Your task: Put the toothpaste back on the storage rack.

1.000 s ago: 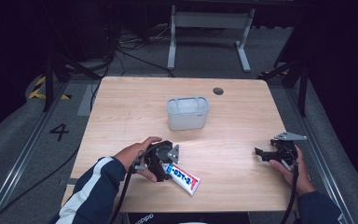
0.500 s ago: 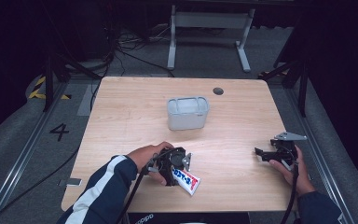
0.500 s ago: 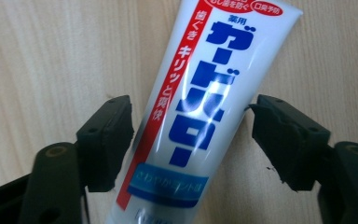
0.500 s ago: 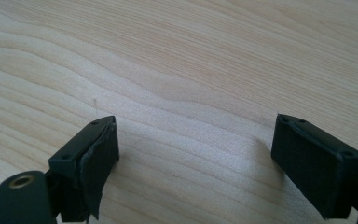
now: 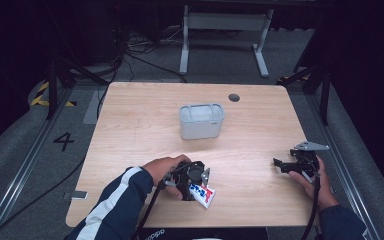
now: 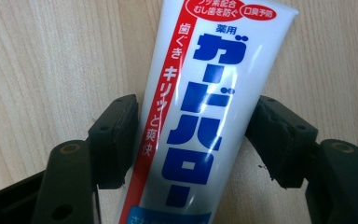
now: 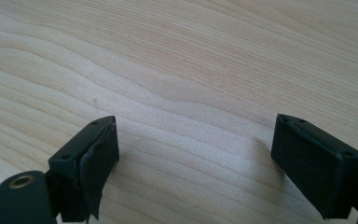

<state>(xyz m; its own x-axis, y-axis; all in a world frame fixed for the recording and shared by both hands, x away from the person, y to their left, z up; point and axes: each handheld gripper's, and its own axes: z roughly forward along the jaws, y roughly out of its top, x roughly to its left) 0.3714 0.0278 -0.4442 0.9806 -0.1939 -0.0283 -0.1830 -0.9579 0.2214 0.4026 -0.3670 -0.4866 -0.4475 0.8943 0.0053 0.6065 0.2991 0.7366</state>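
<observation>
The white toothpaste tube (image 6: 200,116) carries big blue katakana ガードハロー, small blue 薬用 above it, red キリッと爽快 down its side and red-banded むし歯を防ぐ and 口臭予防 at top; the grey floor (image 5: 35,165) bears a black 4 (image 5: 63,141)

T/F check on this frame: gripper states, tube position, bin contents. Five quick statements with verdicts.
1. The left gripper has its jaws on either side of the toothpaste tube. True.
2. The right gripper holds a tube. False: its jaws stand wide apart over bare table.
3. The tube sits inside the grey bin. False: it lies on the table near the front edge, apart from the bin.
4. The bin stands near the middle of the table, beyond both grippers. True.
5. The tube's print is green. False: it is blue and red on white.
</observation>
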